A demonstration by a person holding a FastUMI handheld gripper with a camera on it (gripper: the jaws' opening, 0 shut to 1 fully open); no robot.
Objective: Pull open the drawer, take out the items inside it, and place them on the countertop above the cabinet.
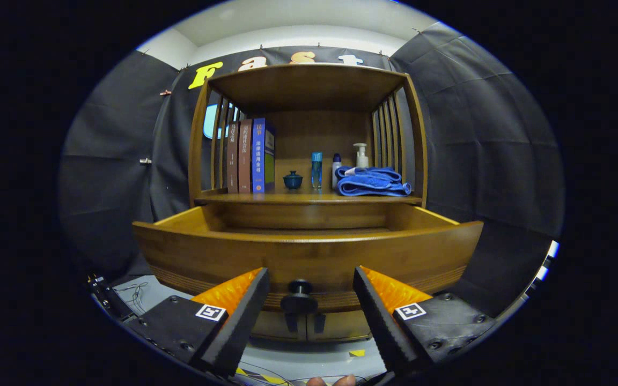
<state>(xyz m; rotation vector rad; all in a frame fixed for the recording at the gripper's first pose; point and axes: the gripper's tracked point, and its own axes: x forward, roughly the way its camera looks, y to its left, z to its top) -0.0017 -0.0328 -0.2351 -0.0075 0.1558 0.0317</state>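
Looking along the gripper (311,300) from its own camera, we see the two fingers spread wide apart, gripping nothing, with the drawer knob (299,296) sitting right between them and just ahead of their tips. The drawer (309,257) stands pulled out toward us, its long front running left to right across the fingers, and its inside floor lies beyond and above that front wall; what shows of the floor looks bare, but the near part is hidden behind the front, so I cannot tell what is inside. Farther back, the countertop (309,199) above the drawer carries books (250,155) on the left, a small dark cup (293,180), bottles (317,170) and a folded blue towel (370,182) on the right. My call: the next reach must go up and over the front wall, then down into the drawer.
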